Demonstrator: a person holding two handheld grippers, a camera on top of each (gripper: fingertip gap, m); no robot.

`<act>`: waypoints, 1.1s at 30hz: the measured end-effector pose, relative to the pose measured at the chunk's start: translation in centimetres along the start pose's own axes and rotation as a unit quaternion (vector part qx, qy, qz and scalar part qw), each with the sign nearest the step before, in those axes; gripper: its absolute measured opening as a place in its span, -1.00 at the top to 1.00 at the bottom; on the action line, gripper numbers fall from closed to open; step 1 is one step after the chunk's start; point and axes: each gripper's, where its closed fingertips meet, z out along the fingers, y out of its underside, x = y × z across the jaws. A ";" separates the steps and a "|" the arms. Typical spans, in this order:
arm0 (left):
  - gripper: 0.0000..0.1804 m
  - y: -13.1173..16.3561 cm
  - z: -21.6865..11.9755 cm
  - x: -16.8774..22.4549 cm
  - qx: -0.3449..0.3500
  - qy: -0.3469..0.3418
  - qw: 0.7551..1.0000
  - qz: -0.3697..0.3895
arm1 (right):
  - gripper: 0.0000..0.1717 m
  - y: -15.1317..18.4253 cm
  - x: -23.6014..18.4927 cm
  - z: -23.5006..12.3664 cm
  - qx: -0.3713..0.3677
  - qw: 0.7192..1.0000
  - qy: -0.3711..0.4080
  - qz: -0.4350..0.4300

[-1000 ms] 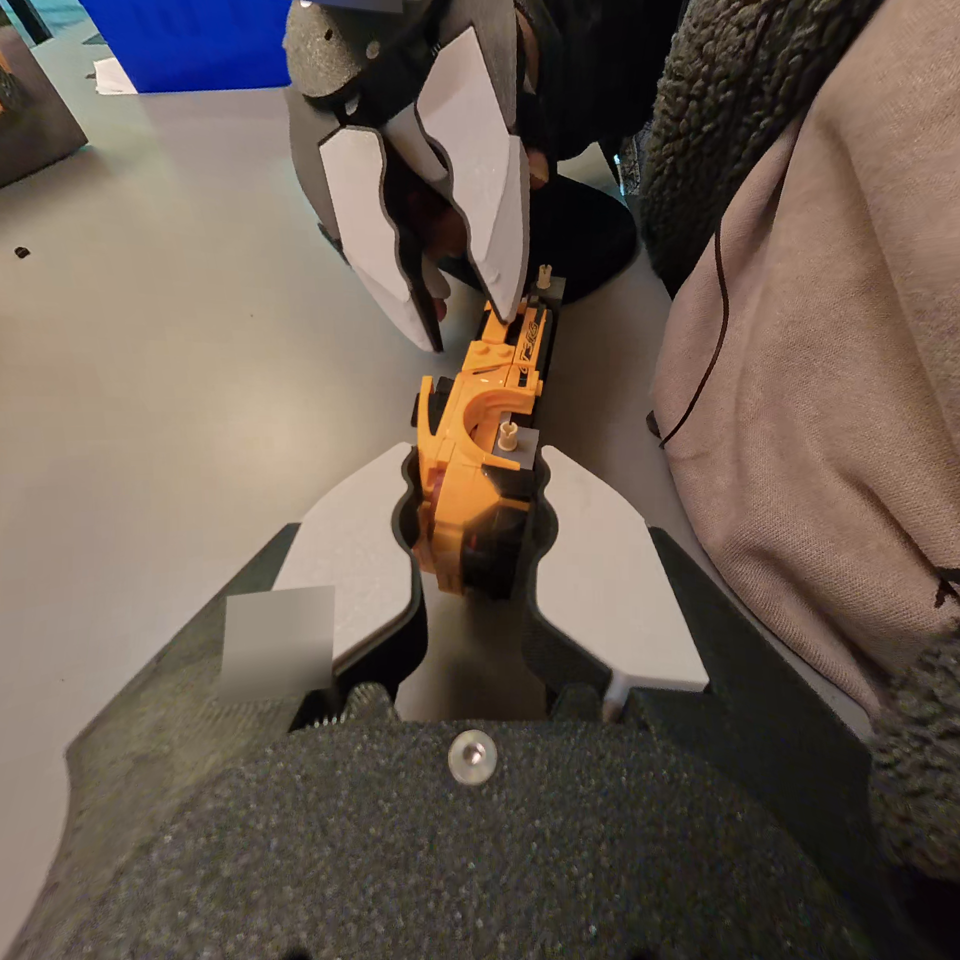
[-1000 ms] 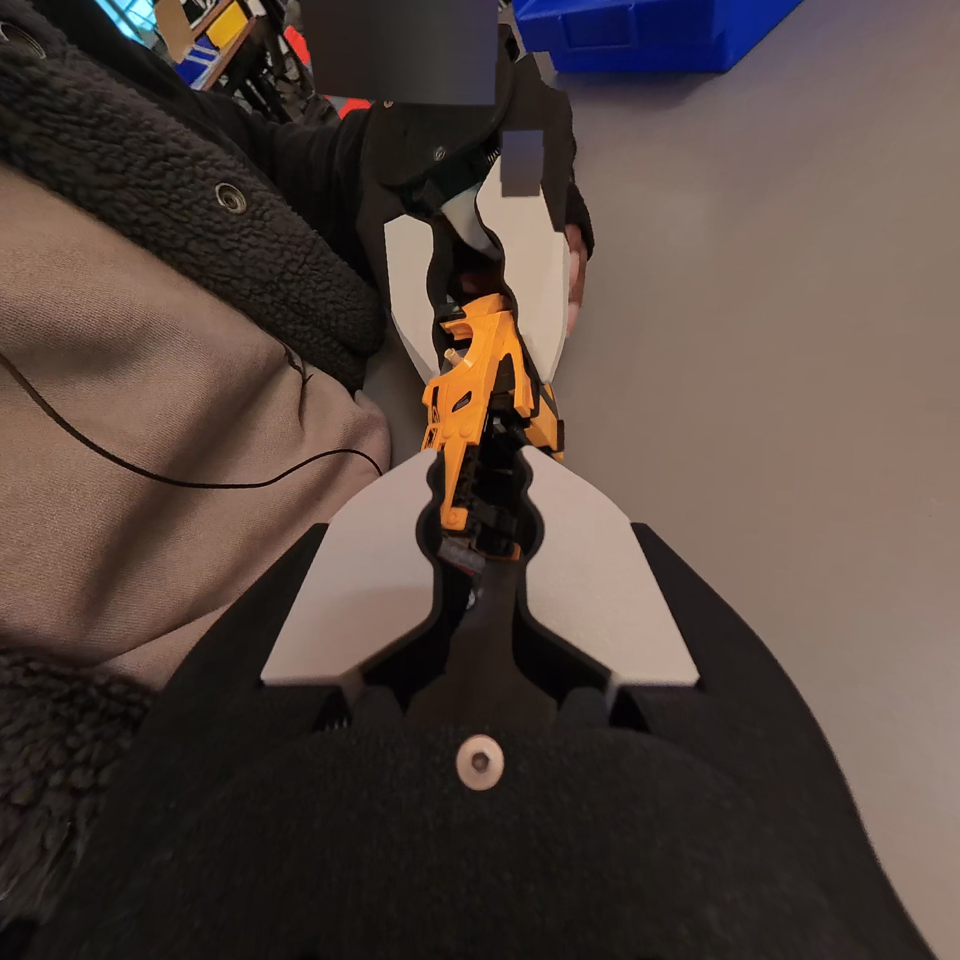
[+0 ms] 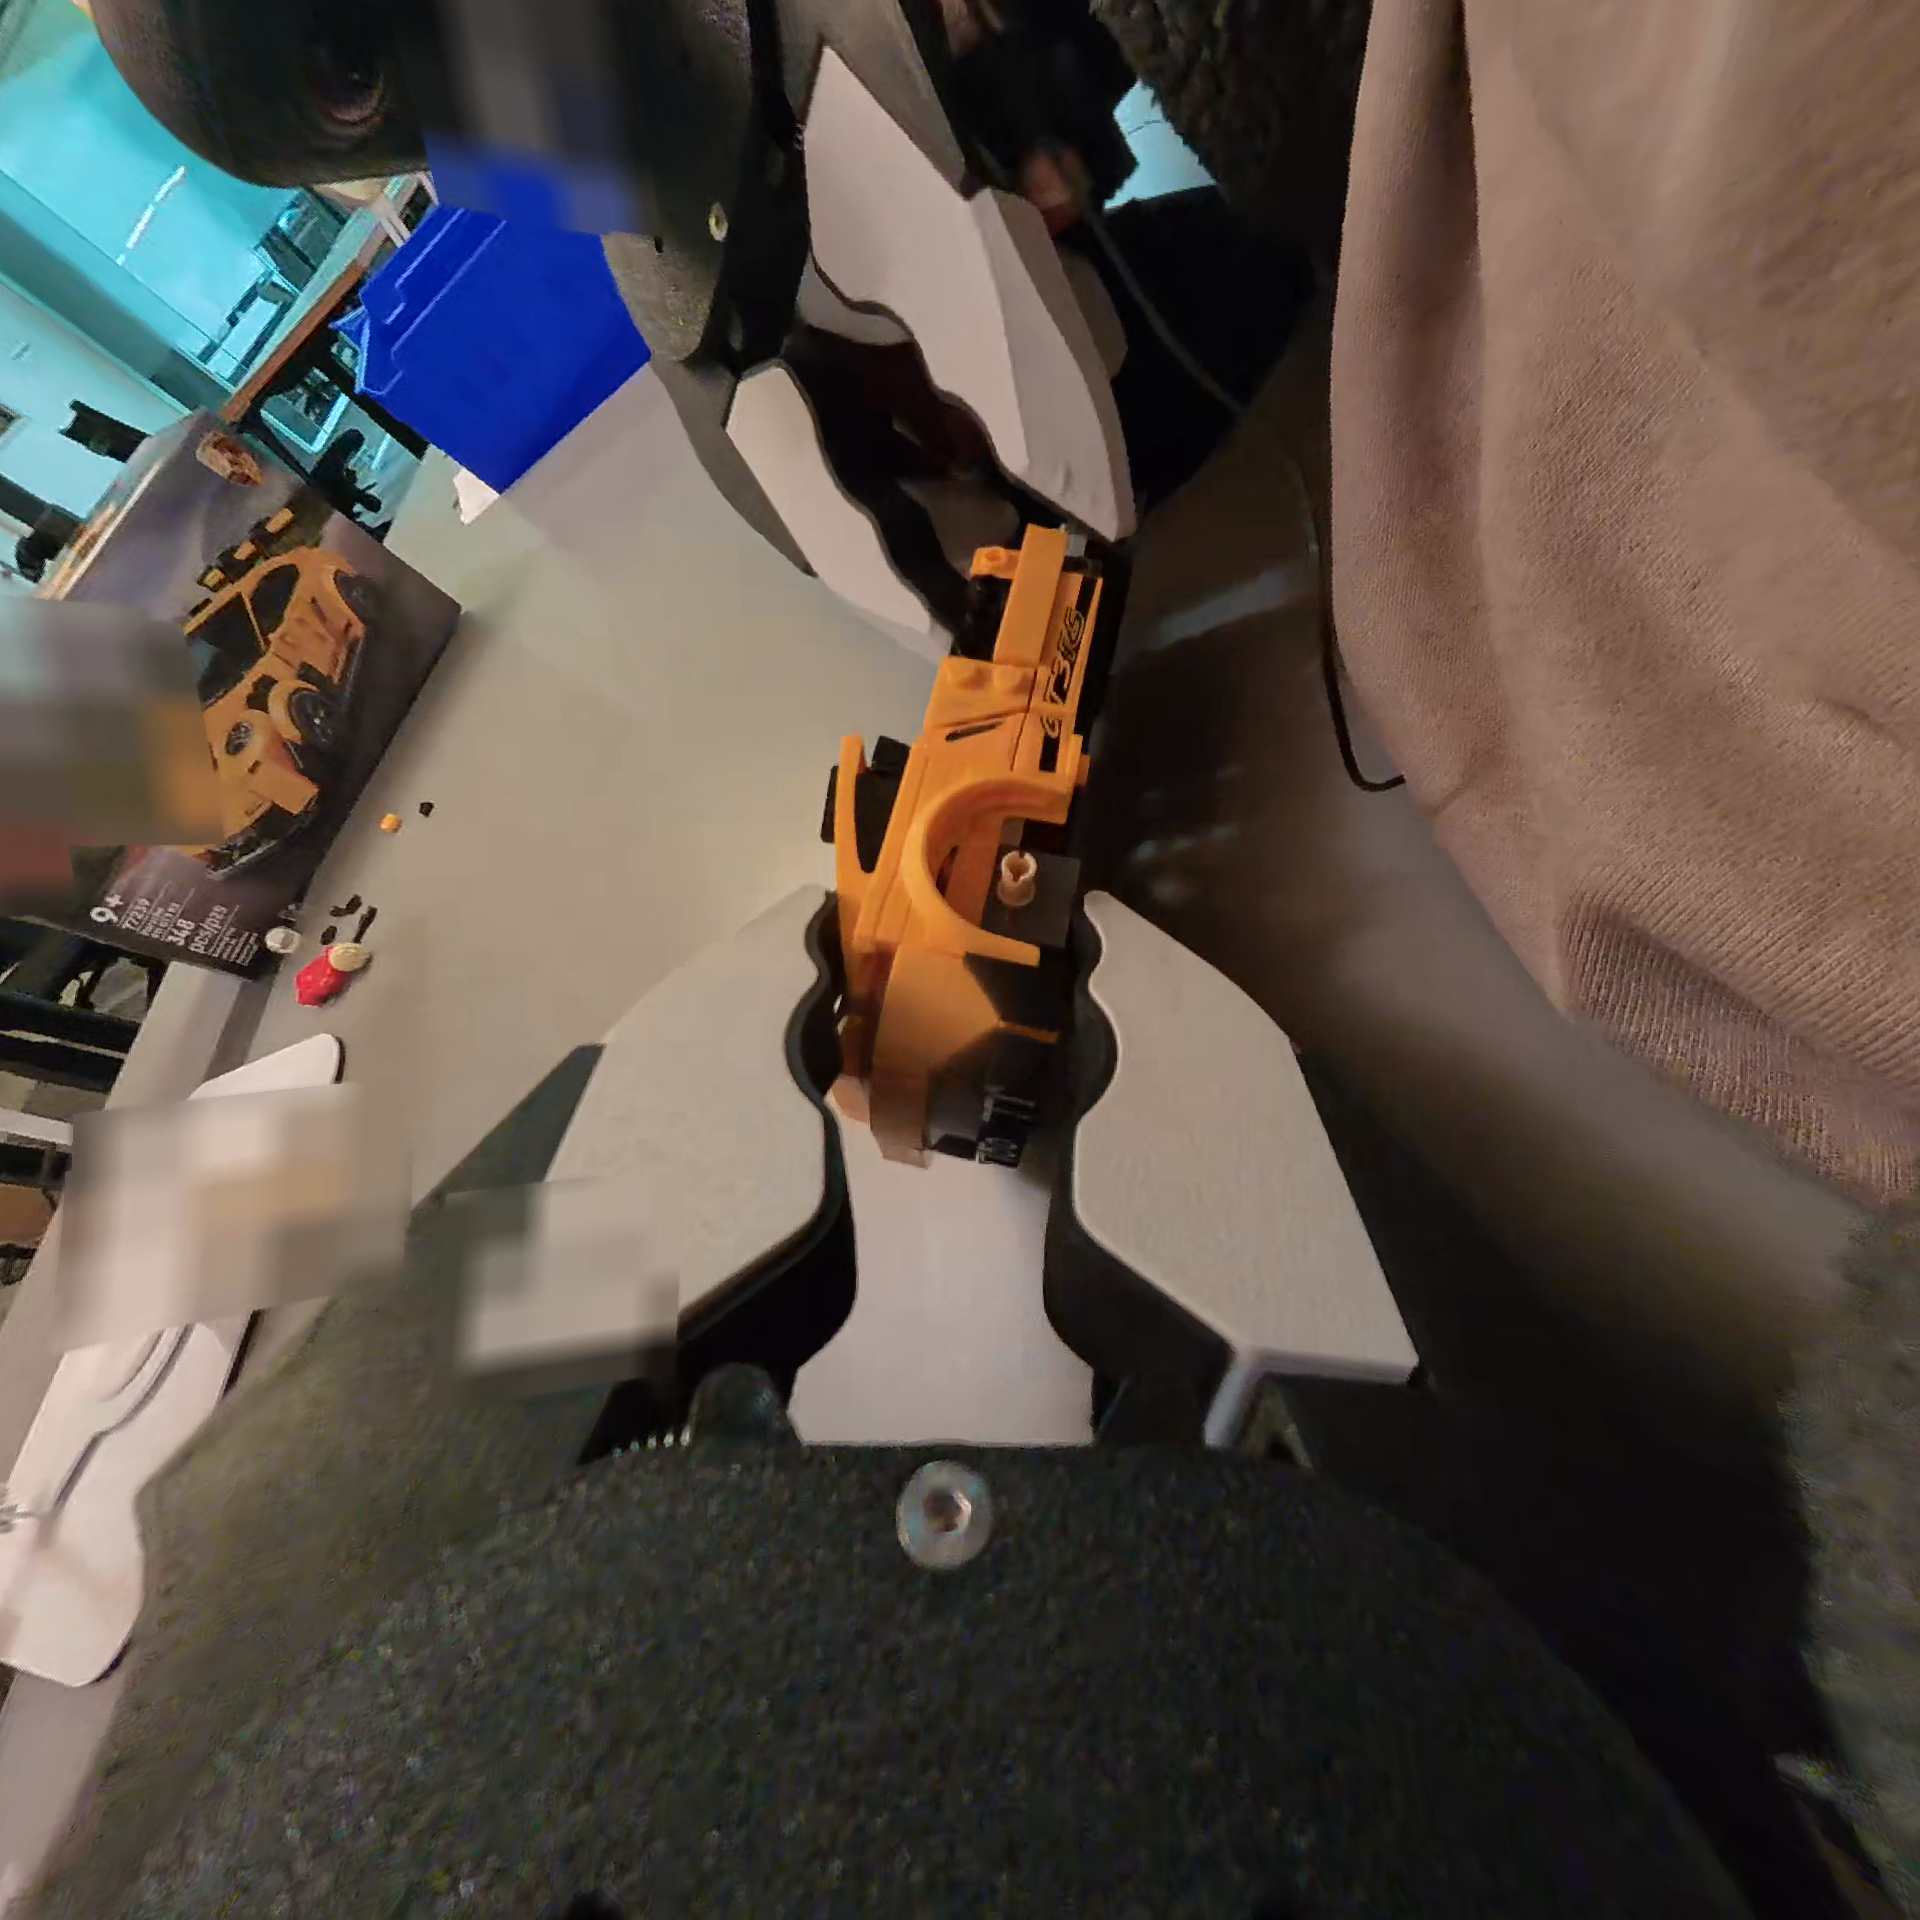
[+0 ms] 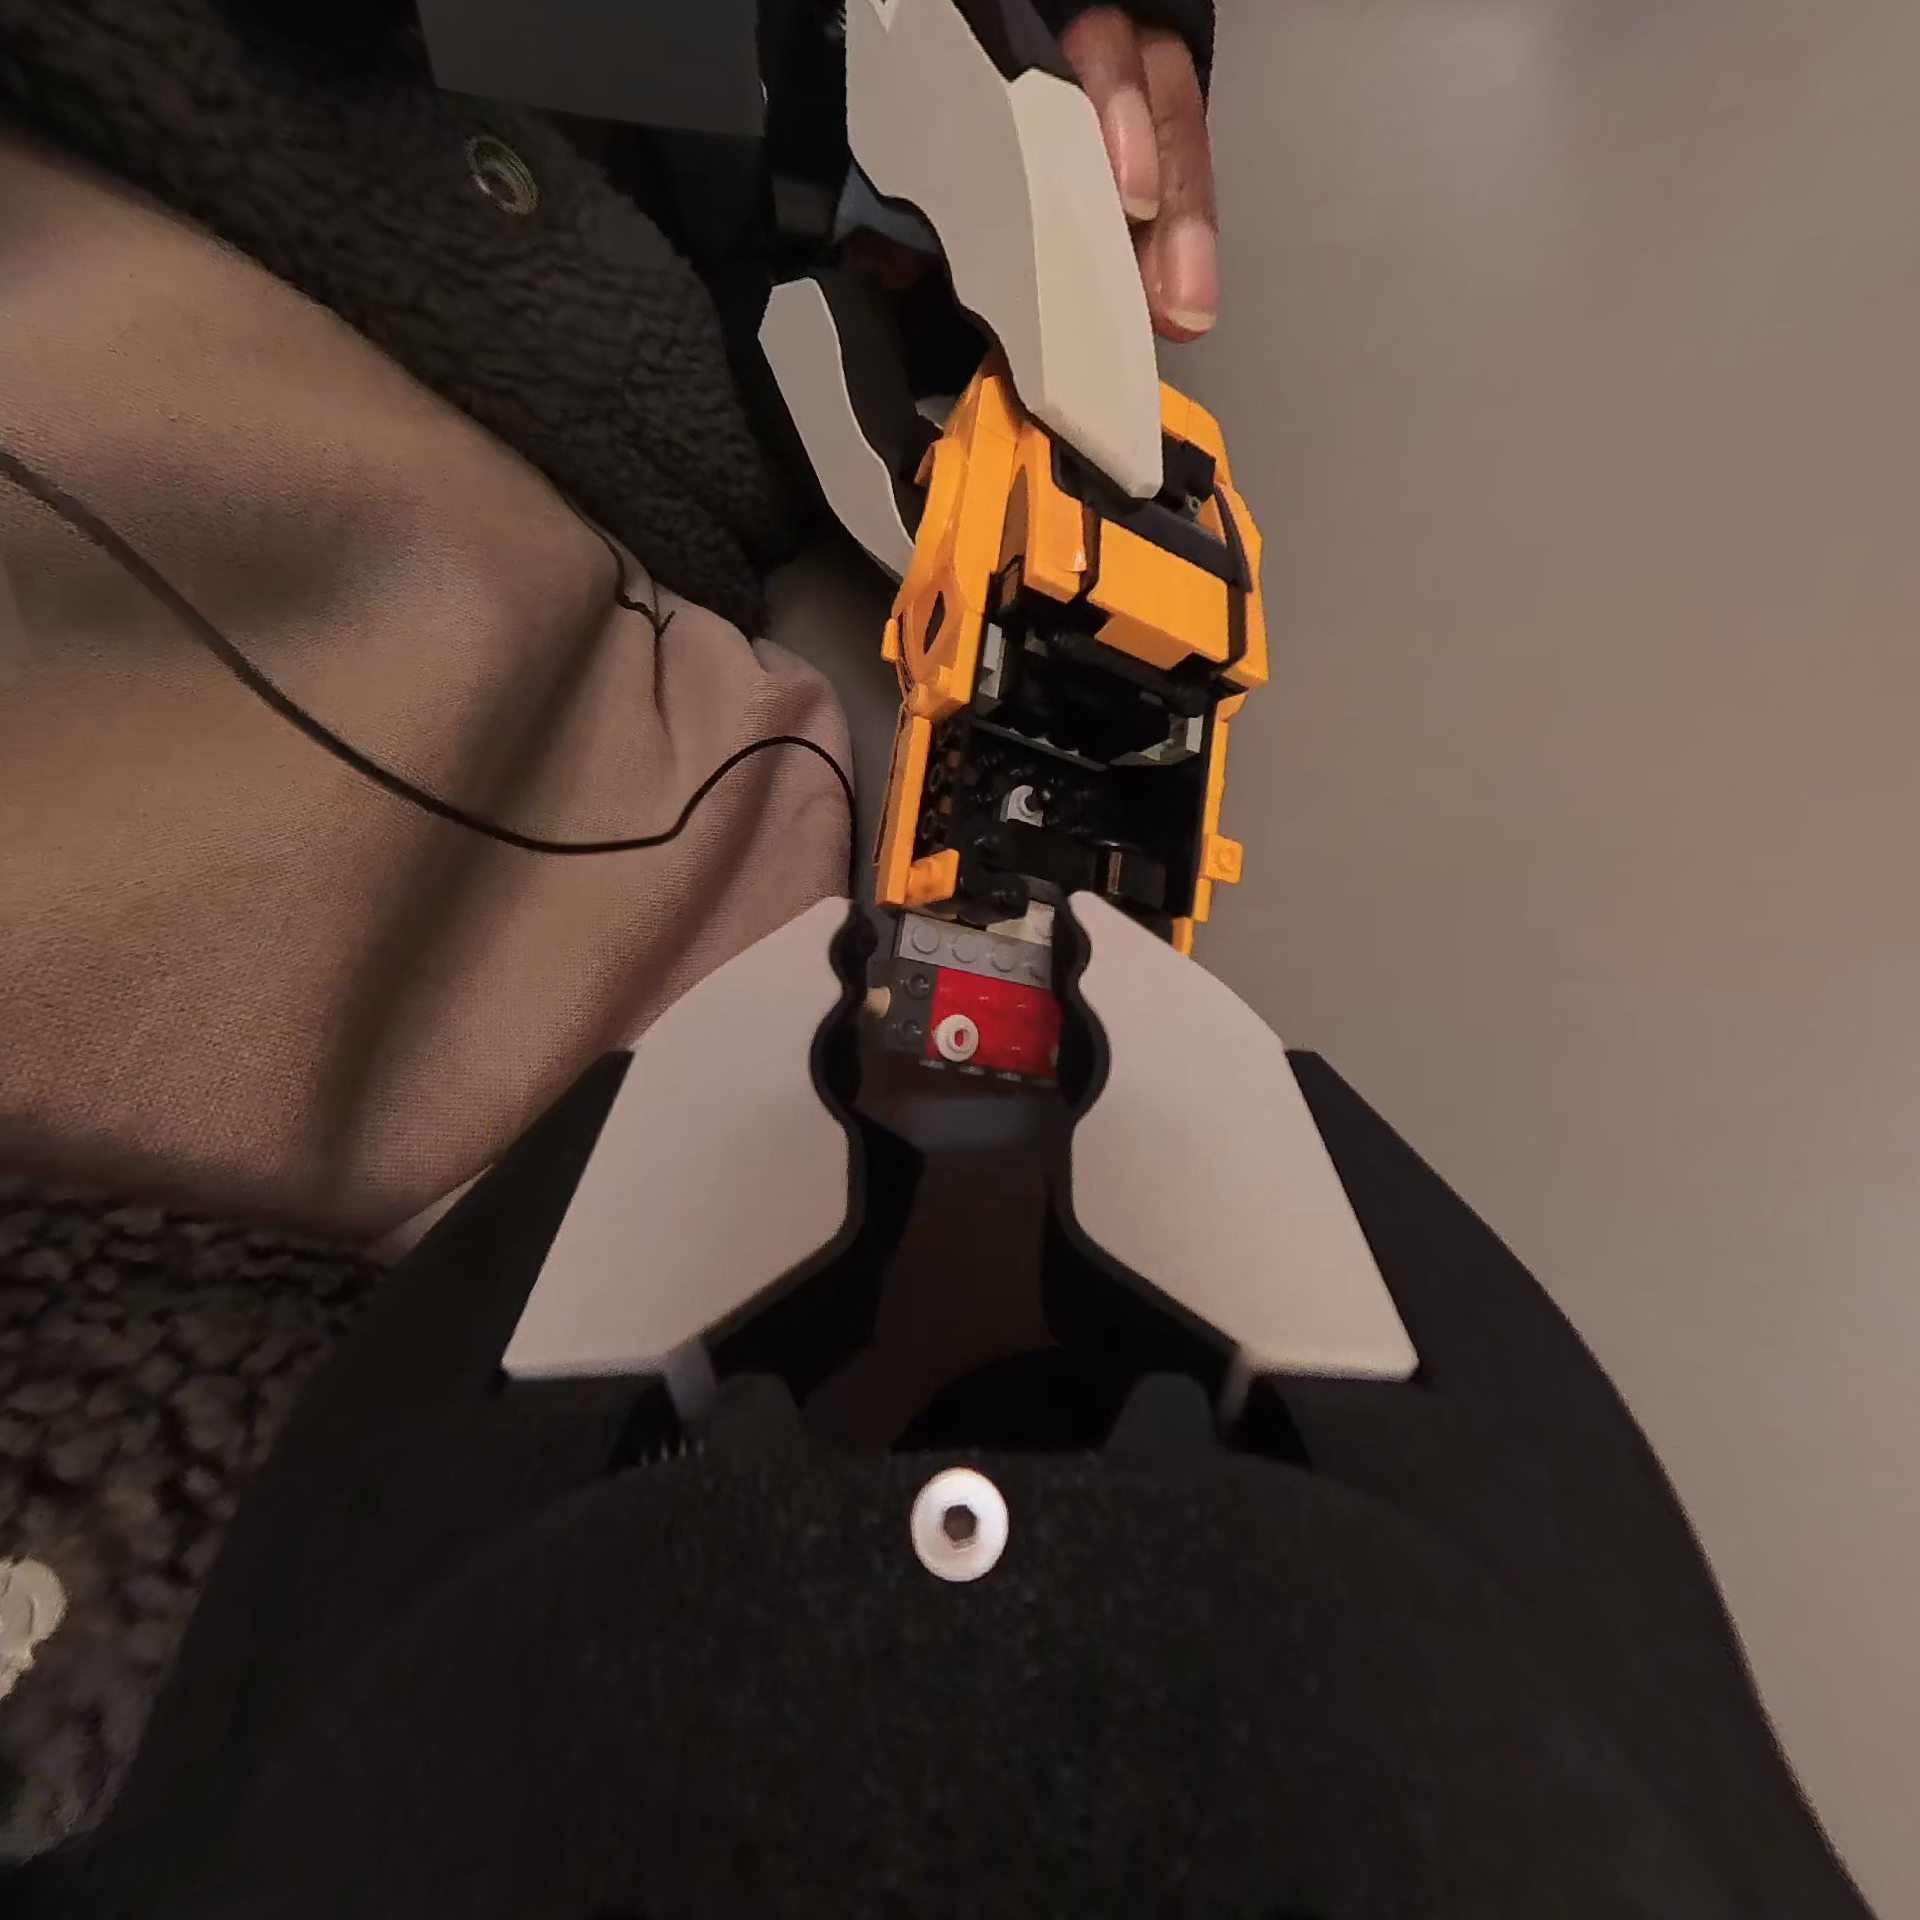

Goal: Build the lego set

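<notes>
- The toy car is moulded plastic brick, orange and black, smooth with a slight sheen; its near end in the right wrist view shows grey and red studded plates.
- The left gripper has matt, pale, smooth finger plates; its body looks grainy and black.
- The table is smooth, matt grey.
- The person's garment is beige knit cloth beside dark, rough fleece.
- The box, far left, is printed card.

My right gripper clamps the grey and red end of the orange brick-built car, pads against both sides. Beyond my jaws, the left gripper grips the car's far end, a hand behind it. Left of the jaws lies a beige garment.
</notes>
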 end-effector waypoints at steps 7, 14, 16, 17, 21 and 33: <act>0.55 -0.1 0.0 0.1 -0.002 -0.001 1.000 0.001 | 0.70 -0.1 -0.2 0.1 0.010 0.999 -0.016 0.042; 0.55 -0.1 -0.1 0.1 -0.010 0.004 1.000 -0.027 | 0.70 -0.2 -0.1 0.1 0.002 0.998 -0.024 0.053; 0.55 -0.1 -0.1 0.1 -0.010 0.005 0.999 -0.032 | 0.70 -0.2 0.0 0.1 0.001 0.998 -0.025 0.054; 0.55 -0.1 -0.1 0.1 -0.009 0.006 0.999 -0.034 | 0.70 -0.2 0.0 0.1 -0.001 0.998 -0.024 0.054; 0.55 -0.1 -0.1 -0.1 -0.004 0.009 0.998 -0.056 | 0.70 -0.4 0.2 -0.1 -0.001 0.998 -0.019 0.054; 0.55 0.7 -0.6 -1.0 -0.003 0.037 0.982 -0.184 | 0.71 -2.6 1.2 -2.2 0.058 0.997 0.041 -0.001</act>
